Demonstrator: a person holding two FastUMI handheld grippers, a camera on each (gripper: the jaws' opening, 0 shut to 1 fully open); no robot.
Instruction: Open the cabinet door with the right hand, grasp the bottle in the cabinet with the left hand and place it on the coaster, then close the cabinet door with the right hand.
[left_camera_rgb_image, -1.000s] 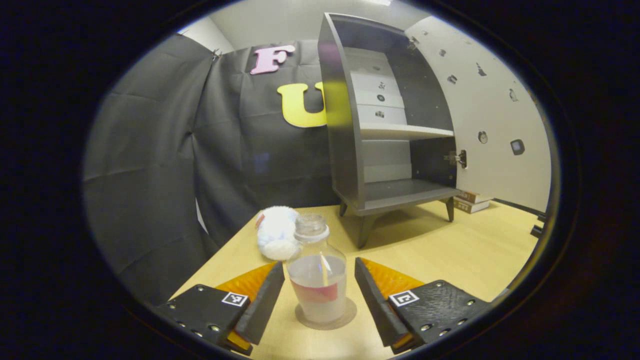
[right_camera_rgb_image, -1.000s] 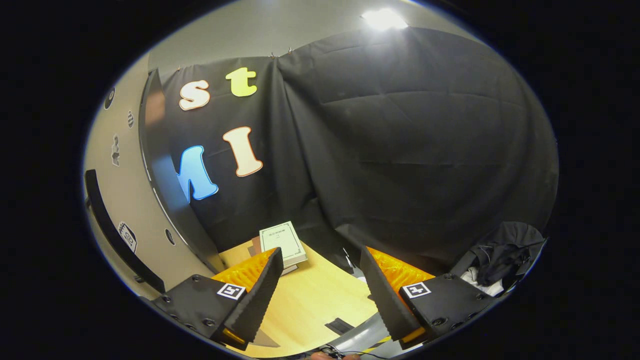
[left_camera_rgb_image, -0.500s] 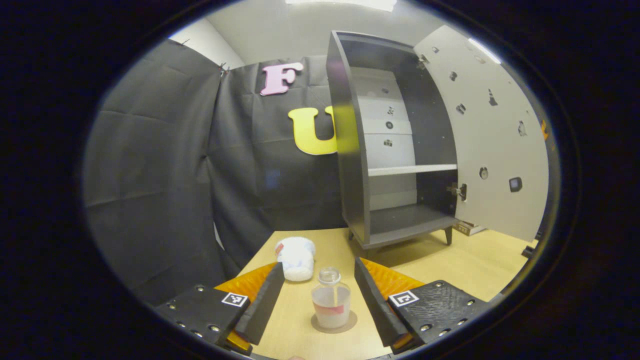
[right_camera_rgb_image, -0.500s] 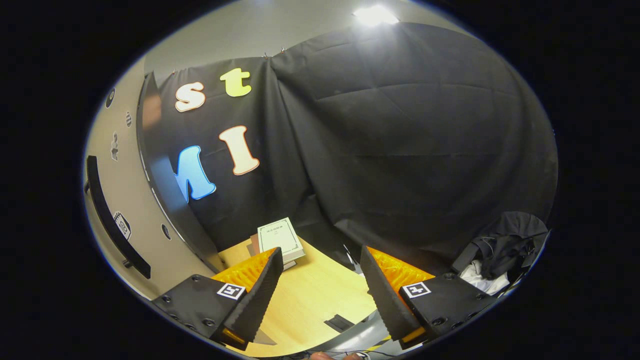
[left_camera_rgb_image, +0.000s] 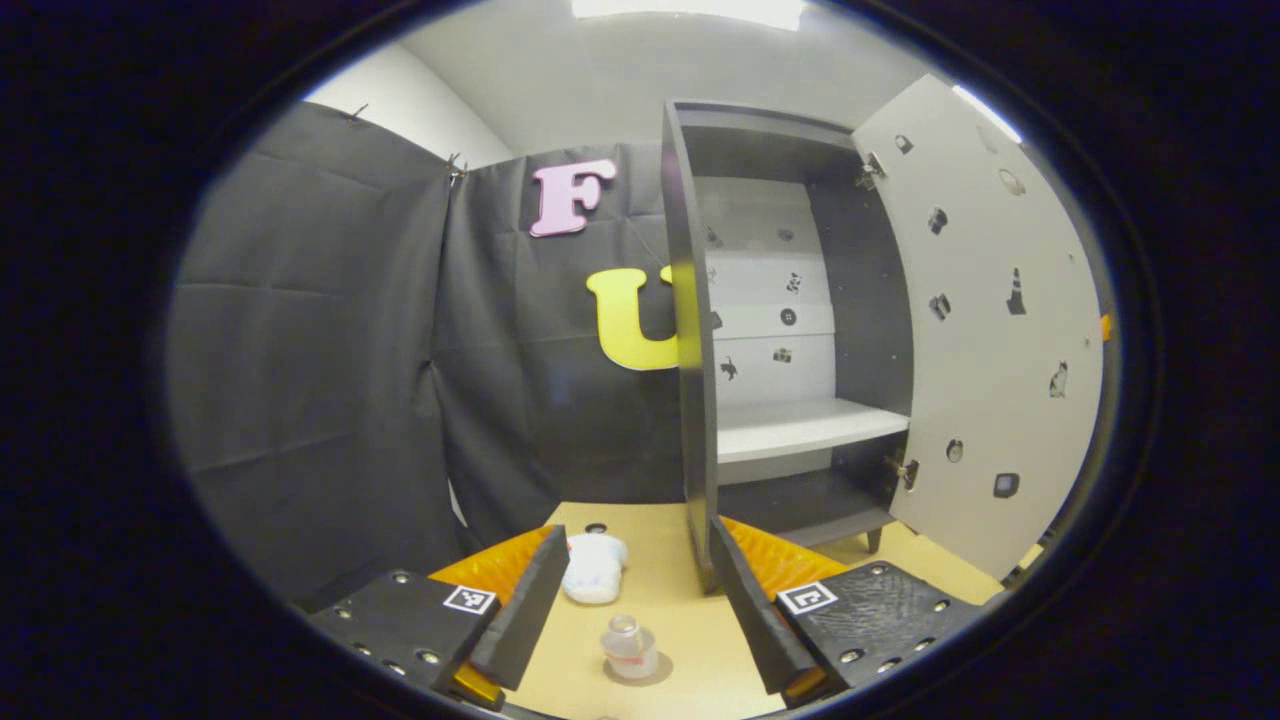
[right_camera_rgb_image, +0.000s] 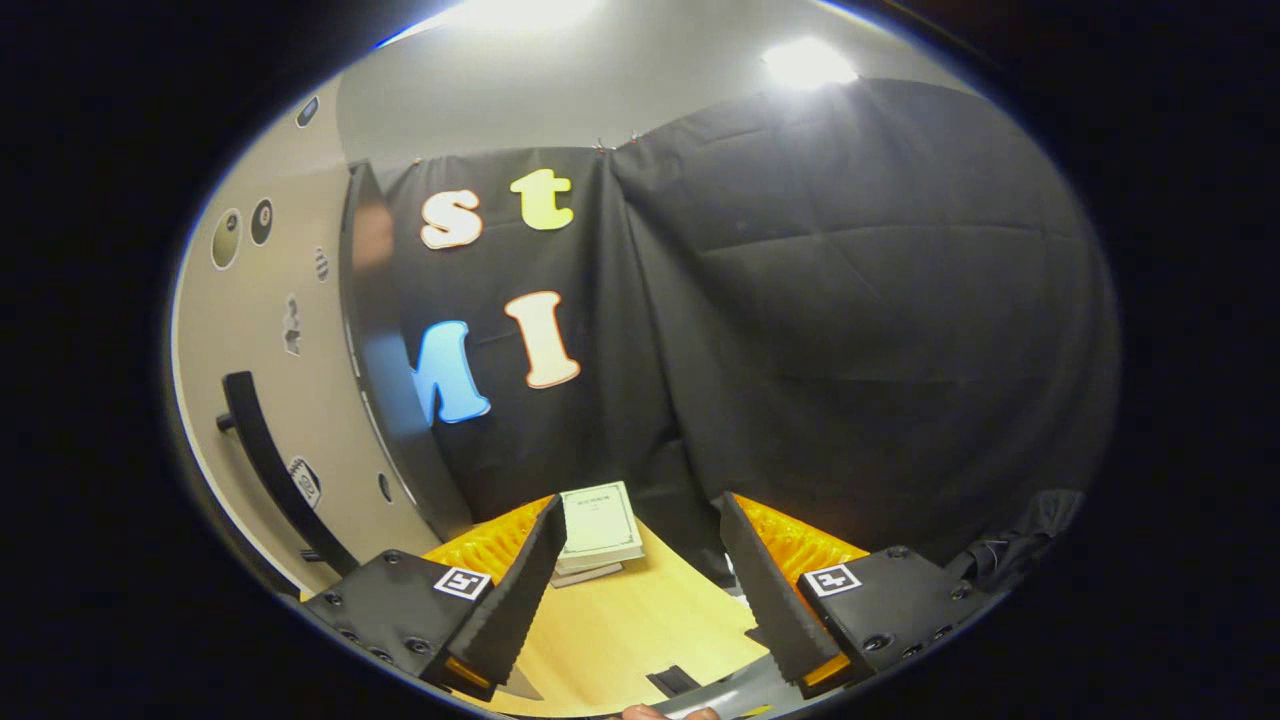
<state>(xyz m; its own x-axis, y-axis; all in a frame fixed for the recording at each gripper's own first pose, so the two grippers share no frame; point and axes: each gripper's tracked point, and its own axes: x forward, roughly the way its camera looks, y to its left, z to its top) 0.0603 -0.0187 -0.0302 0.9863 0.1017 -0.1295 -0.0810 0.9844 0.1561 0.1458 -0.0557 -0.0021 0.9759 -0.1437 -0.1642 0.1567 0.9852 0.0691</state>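
- Since one second ago, my left gripper (left_camera_rgb_image: 638, 600) has pulled back and up from the bottle (left_camera_rgb_image: 628, 647): then the bottle stood big between my left fingers, now it is small and well below them.
- Both left jaws stand apart and hold nothing.
- In the left gripper view the bottle stands upright on the round coaster (left_camera_rgb_image: 650, 668), on the wooden table (left_camera_rgb_image: 700, 640), near a white fluffy thing (left_camera_rgb_image: 594, 566) and in front of the cabinet (left_camera_rgb_image: 770, 330).
- So I judge the first two steps are done: the cabinet door (left_camera_rgb_image: 985, 330) is swung wide open, and the bottle is out of the cabinet and set on the coaster. Both shelves that I can see are bare.
- One step is left: to close the door with my right side.
- My right gripper (right_camera_rgb_image: 635, 590) also has its jaws apart and grips nothing.
- In the right gripper view the outer face of the door (right_camera_rgb_image: 270, 400) is on the left, with its dark handle (right_camera_rgb_image: 275, 470) close to my left finger but not between the fingers.
- Compared with one second ago this view has turned a little, so the door and handle sit more toward the middle.
- Some books (right_camera_rgb_image: 598, 525) lie on the table behind the door.
- For the closing I think I must push the door or take the handle, and keep clear of the bottle.
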